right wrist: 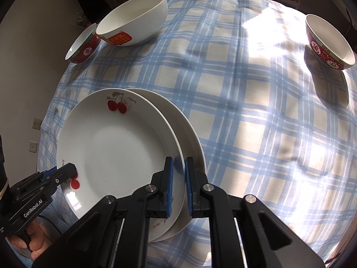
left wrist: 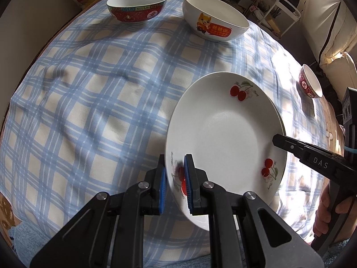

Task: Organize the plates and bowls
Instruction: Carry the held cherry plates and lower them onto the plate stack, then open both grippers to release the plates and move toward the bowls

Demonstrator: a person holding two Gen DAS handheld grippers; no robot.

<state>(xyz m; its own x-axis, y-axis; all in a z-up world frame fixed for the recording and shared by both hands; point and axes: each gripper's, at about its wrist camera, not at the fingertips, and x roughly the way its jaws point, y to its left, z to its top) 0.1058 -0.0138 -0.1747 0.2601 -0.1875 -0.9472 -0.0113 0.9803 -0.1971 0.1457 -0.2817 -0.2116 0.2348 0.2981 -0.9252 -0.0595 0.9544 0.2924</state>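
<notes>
The left gripper (left wrist: 174,178) has its blue-padded jaws clamped on the near-left rim of a white glazed ceramic plate with red cherry prints (left wrist: 225,143), one pad under the rim and one on its upper face. The right gripper (right wrist: 178,179) has its jaws closed on the same plate's rim at the opposite, right side; in the left wrist view its black finger lies over that right edge. So the cherry plate is pinched from both sides.

In the right wrist view a second white plate (right wrist: 189,131) shows just beneath and to the right of the held one, its rim peeking out in a crescent; whether the two touch cannot be told. Both sit over a worktop covered by a blue-and-cream checked cloth (left wrist: 89,93), at its near edge.

A hand (right wrist: 33,243) grips the left tool's handle at the lower left of the right wrist view.

At the far side of the cloth stands a large white ceramic bowl with a cartoon animal and orange label (left wrist: 215,17). Just left of it sits a red patterned bowl with a white inside (left wrist: 137,5). Well apart, at the far right in bright sunlight, stands a smaller red patterned bowl (right wrist: 330,42).
</notes>
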